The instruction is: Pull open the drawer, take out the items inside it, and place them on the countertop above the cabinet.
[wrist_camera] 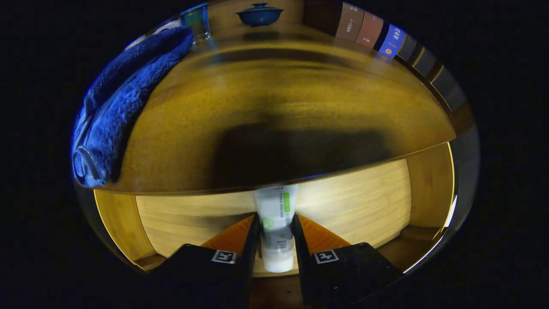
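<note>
Gripper view, tool [276,234] clamping tube [276,214], cap nearest.

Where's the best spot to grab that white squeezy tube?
Around its flat middle, as the tongs do now: one finger presses each broad side of the white tube, cap end nearest the camera. Coming from above the open drawer suits it, since the tube's far end pokes toward the countertop edge.
</note>
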A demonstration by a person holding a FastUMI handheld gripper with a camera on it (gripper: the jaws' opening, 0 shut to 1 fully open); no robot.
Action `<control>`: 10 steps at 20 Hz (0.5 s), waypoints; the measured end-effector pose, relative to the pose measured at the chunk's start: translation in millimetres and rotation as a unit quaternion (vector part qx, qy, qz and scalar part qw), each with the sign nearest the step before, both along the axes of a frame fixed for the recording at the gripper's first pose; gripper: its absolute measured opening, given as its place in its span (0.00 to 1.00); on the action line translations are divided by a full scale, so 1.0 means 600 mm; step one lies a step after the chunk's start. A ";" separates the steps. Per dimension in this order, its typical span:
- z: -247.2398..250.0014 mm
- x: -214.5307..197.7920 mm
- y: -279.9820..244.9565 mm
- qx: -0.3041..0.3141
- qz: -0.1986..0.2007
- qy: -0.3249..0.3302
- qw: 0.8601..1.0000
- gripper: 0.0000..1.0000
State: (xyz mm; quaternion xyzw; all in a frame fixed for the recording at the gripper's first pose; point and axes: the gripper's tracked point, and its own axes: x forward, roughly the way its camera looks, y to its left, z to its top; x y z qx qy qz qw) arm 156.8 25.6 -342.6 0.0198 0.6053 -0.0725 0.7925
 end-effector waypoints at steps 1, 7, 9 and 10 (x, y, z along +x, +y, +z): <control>0.009 0.000 0.001 0.002 -0.002 -0.004 1.000 0.43; 0.052 -0.027 0.000 -0.017 -0.012 -0.023 1.000 0.26; 0.078 -0.040 0.009 -0.017 -0.016 -0.029 0.999 0.26; 0.093 -0.046 0.012 -0.017 -0.017 -0.033 0.999 0.26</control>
